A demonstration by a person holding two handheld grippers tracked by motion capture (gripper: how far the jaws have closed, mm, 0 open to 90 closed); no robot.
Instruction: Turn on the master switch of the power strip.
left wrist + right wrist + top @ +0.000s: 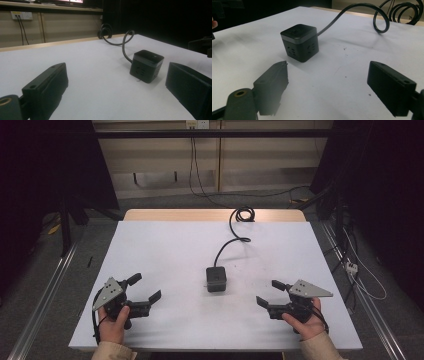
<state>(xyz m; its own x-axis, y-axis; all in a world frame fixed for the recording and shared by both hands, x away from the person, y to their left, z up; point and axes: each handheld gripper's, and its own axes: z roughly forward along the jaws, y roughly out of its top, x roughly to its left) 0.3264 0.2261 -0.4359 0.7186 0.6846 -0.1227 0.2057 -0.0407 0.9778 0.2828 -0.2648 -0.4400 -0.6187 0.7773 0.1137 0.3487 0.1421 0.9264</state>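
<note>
A black cube-shaped power socket (216,279) sits near the middle of the white table (165,245); its black cable (231,231) runs to the far edge and ends in a coil. My left gripper (146,287) rests at the front left, held in a hand, jaws wide open and empty, pointing toward the cube. At the front right, my right gripper (271,292) is likewise open and empty, aimed at the cube. The cube (146,65) stands ahead and right between the left jaws' line. In the right gripper view the cube (299,42) lies ahead, slightly left.
The cable coil (244,213) lies at the table's far edge on a wooden strip. A wall outlet (22,15) with plugged cords is behind. Metal rails (45,295) run along the floor on both sides. A white power strip (351,266) lies on the floor right.
</note>
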